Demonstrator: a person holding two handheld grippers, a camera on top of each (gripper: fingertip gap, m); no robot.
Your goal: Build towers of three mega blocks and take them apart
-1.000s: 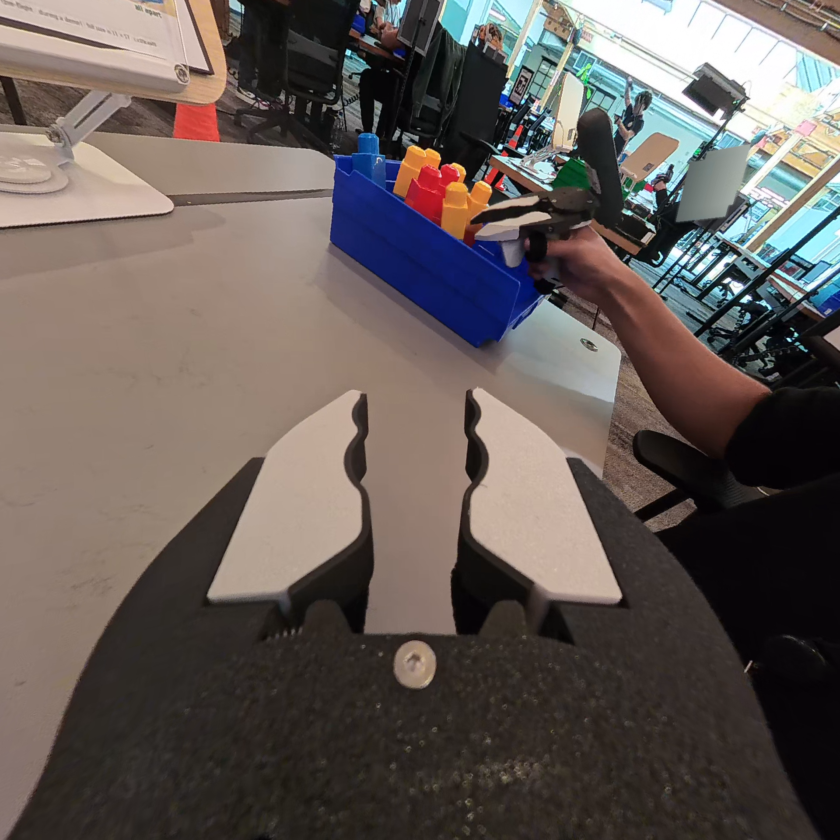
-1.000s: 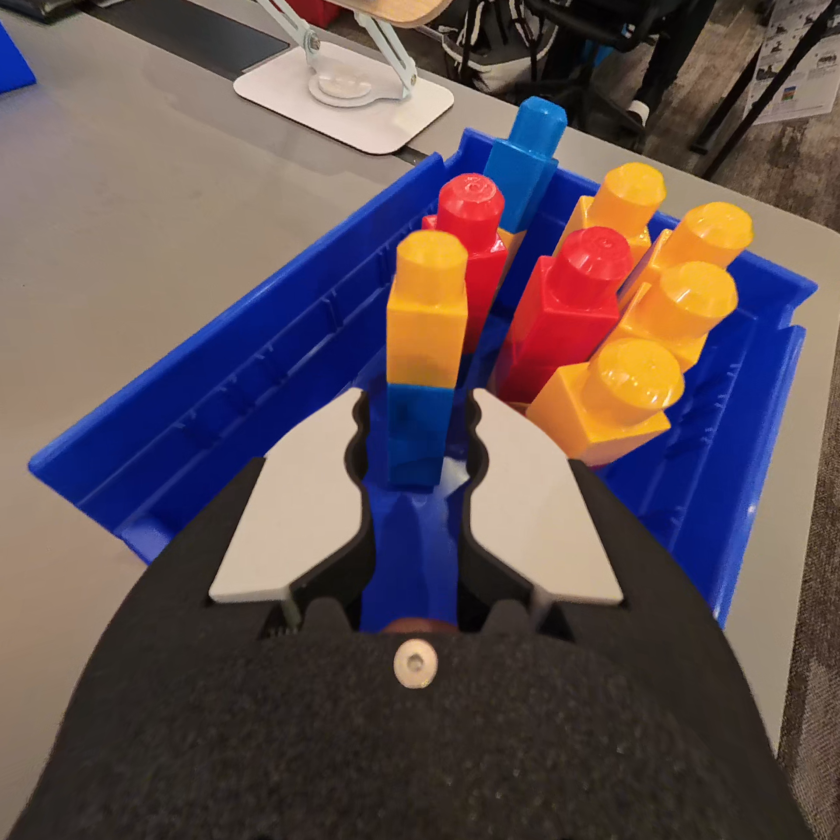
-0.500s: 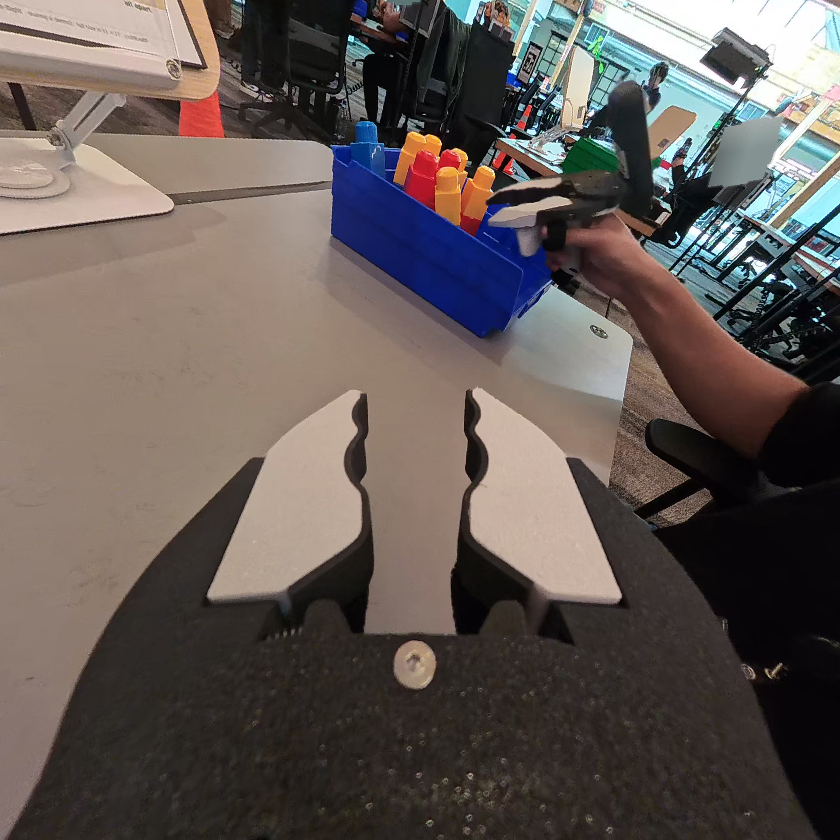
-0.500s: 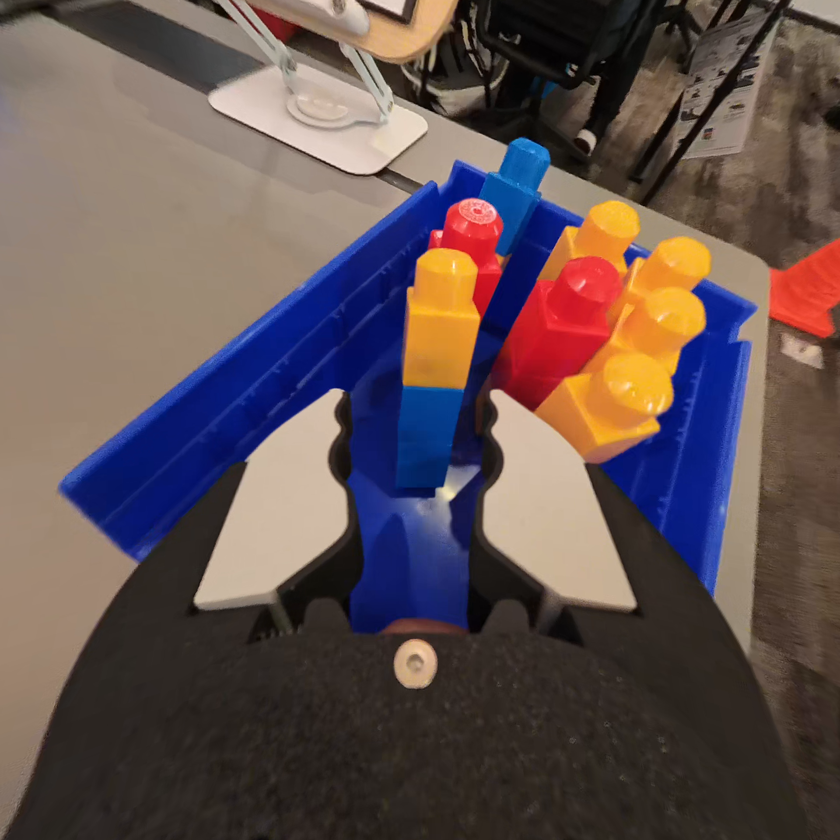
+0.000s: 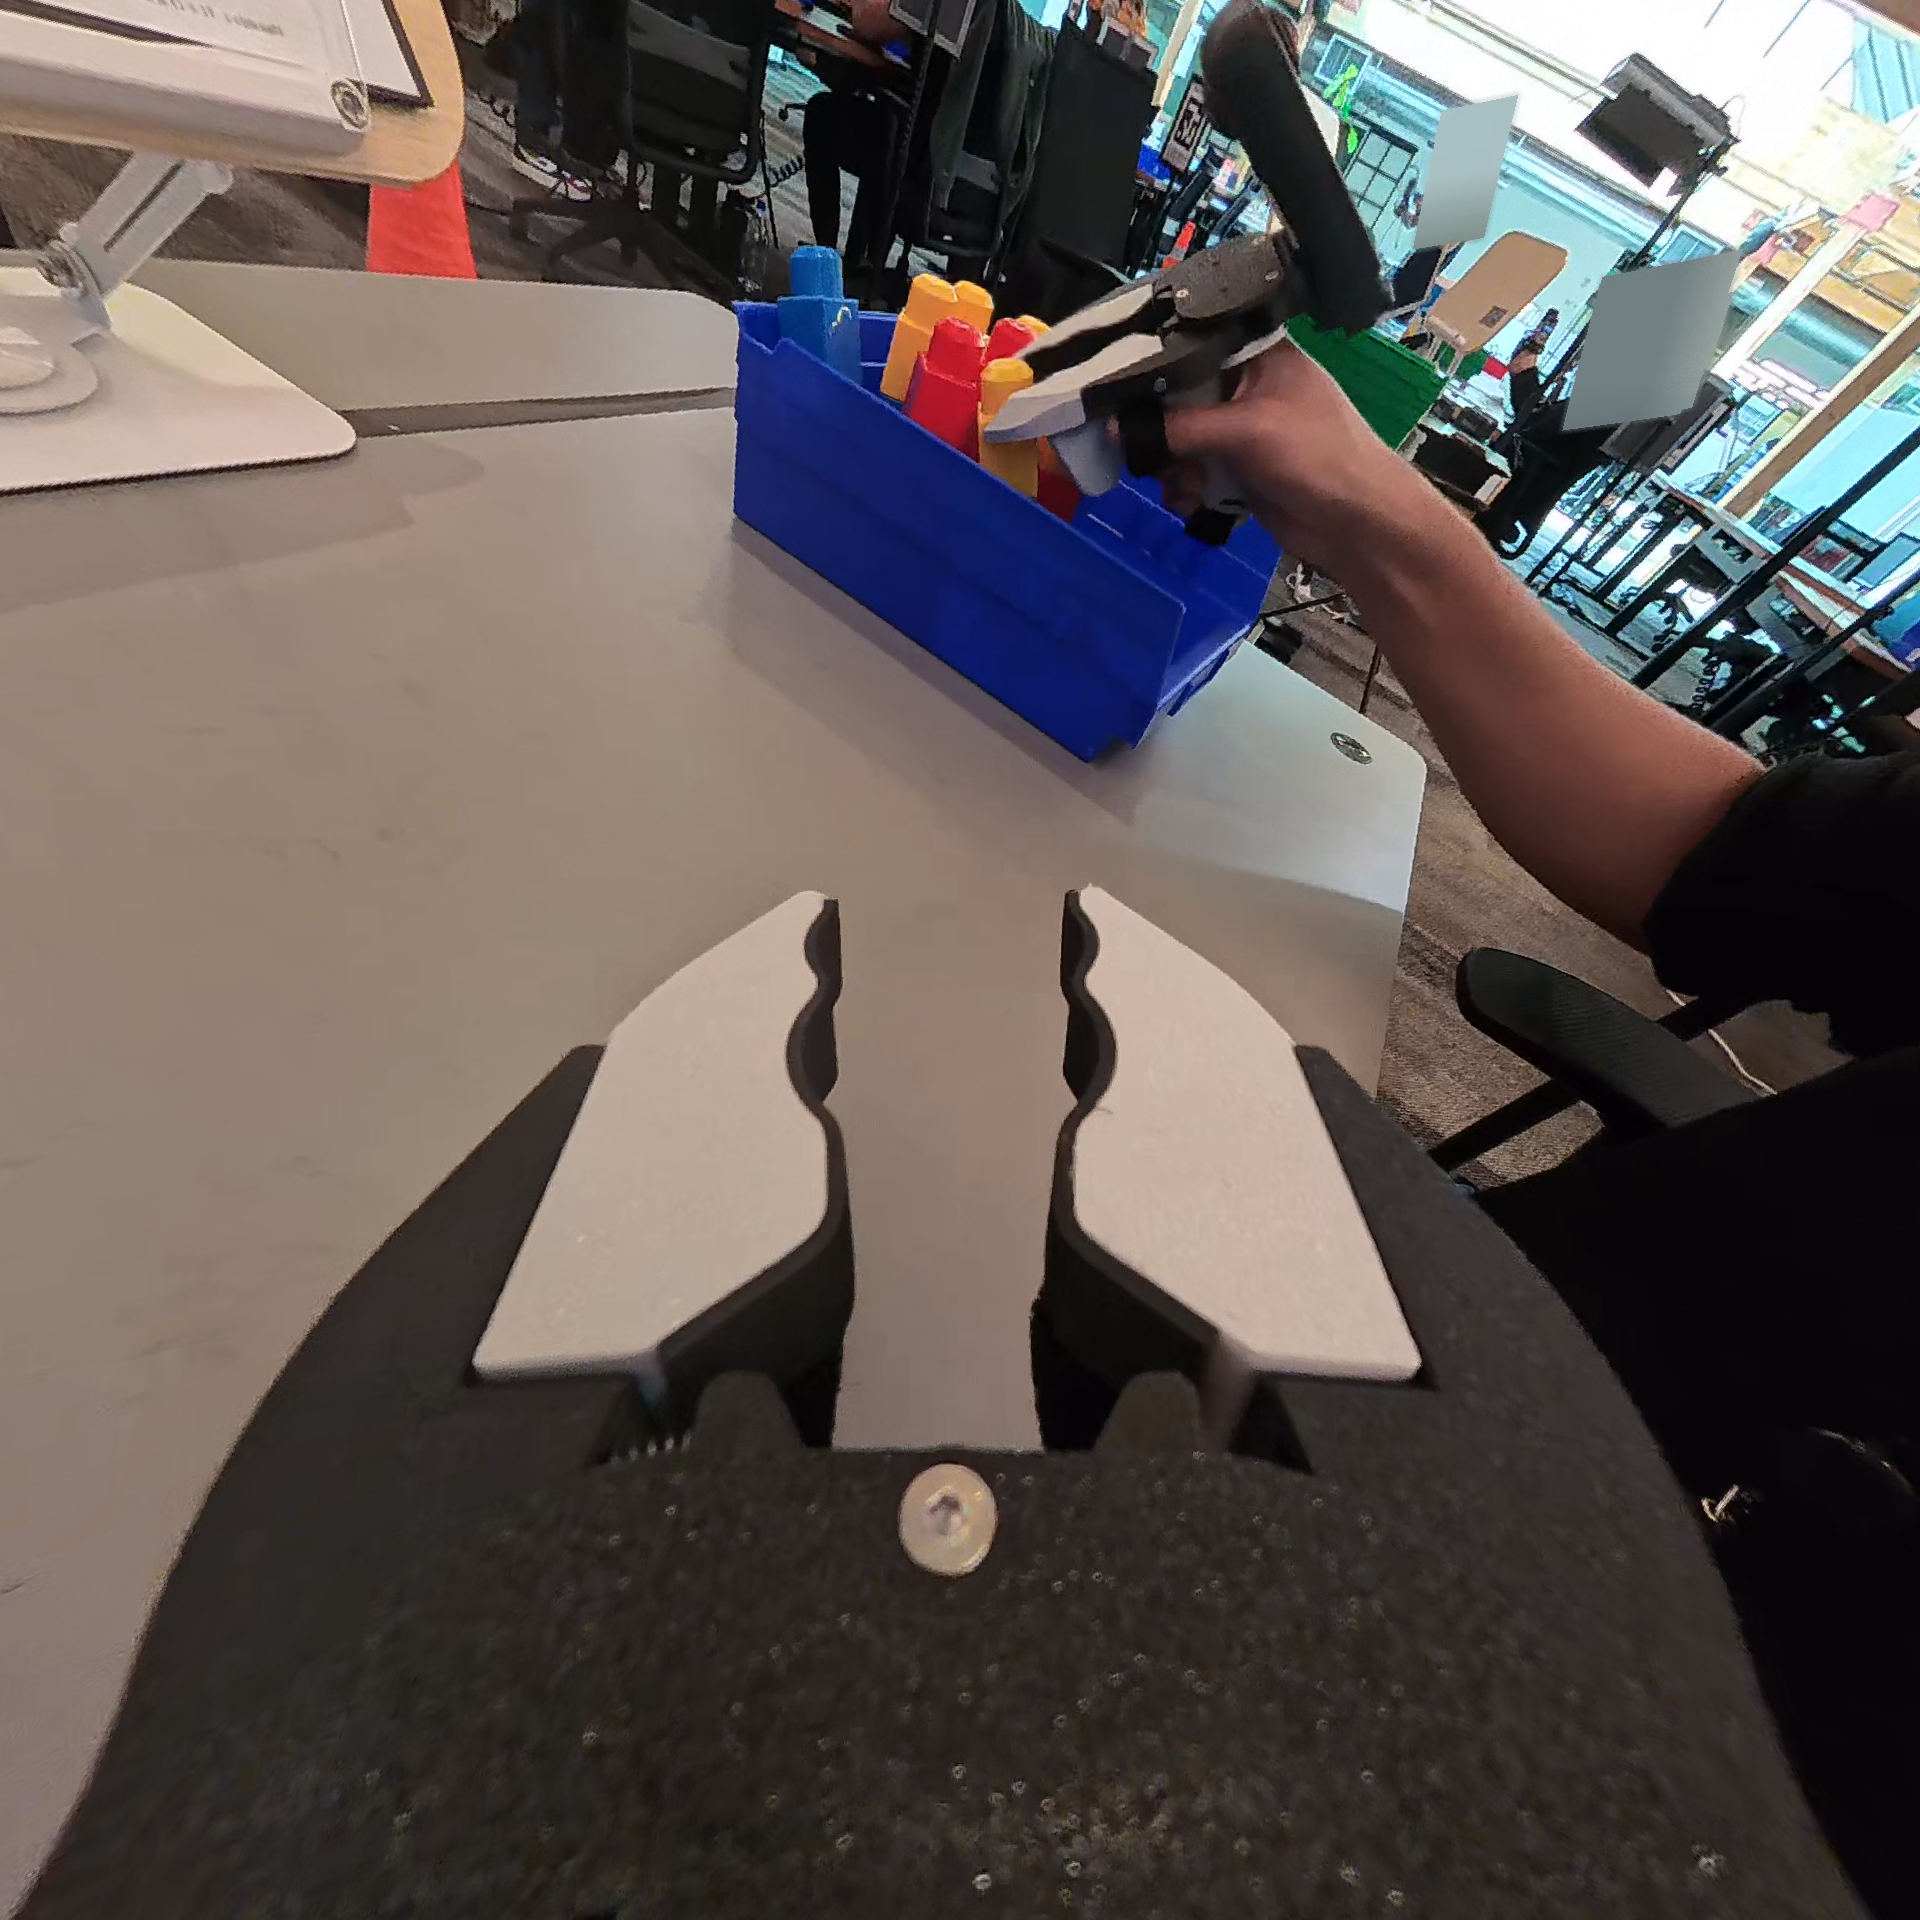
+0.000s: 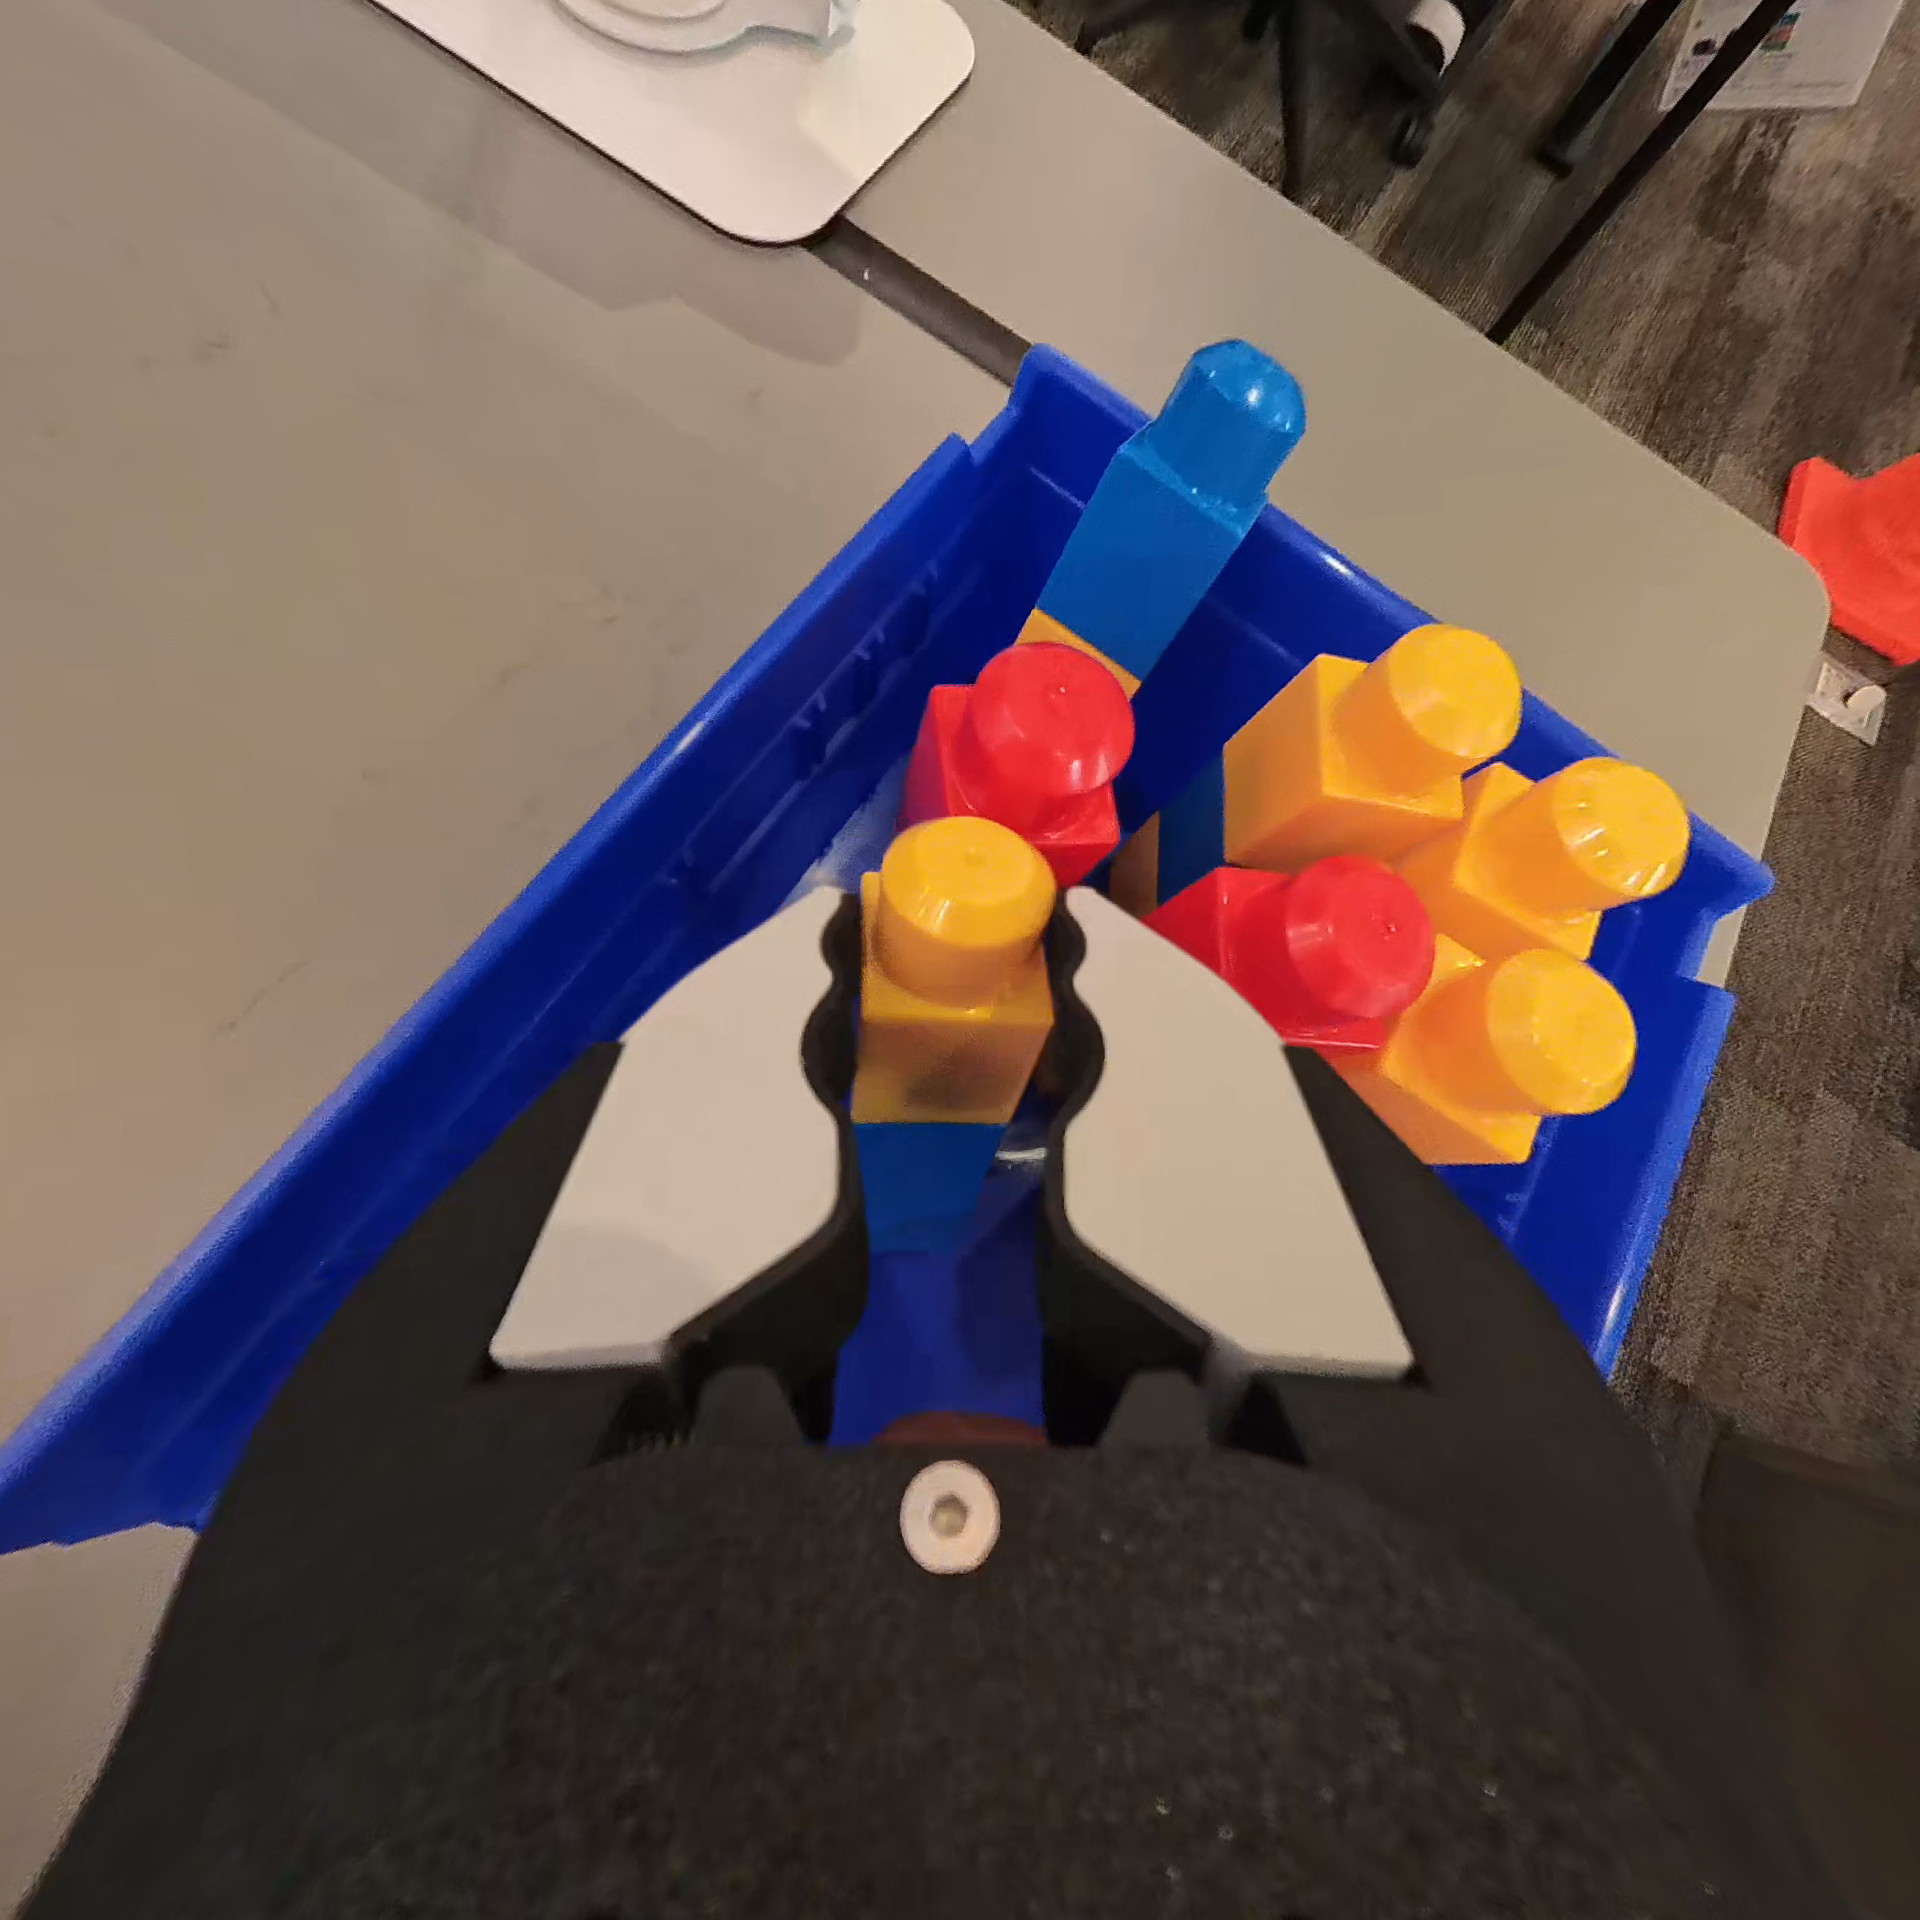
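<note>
A blue bin [image 6: 644,904] on the grey table [image 6: 312,520] holds several upright towers of yellow, red and blue mega blocks. My right gripper [image 6: 956,904] reaches into the bin from above and is shut on the yellow top block [image 6: 951,1023] of a tower whose lower block is blue [image 6: 920,1184]. Beside it stand red-topped towers [image 6: 1340,945], yellow-topped ones [image 6: 1507,1049] and a tall blue-topped one [image 6: 1174,520]. My left gripper [image 5: 948,914] is open and empty, low over the bare table [image 5: 416,831], well short of the bin [image 5: 966,582]. The left wrist view also shows the right gripper [image 5: 1039,416].
A white stand base [image 5: 125,395] sits at the table's far left, also in the right wrist view [image 6: 748,125]. An orange cone [image 6: 1860,551] is on the floor past the table. The table edge runs just right of the bin; a black chair armrest [image 5: 1590,1039] lies beyond it. The gap from one gripper's tips to the other's is roughly 40 centimetres.
My right gripper opened wide behind the yellow-on-blue tower, then moved forward and higher and closed on its yellow top block. The left gripper stayed open in place.
</note>
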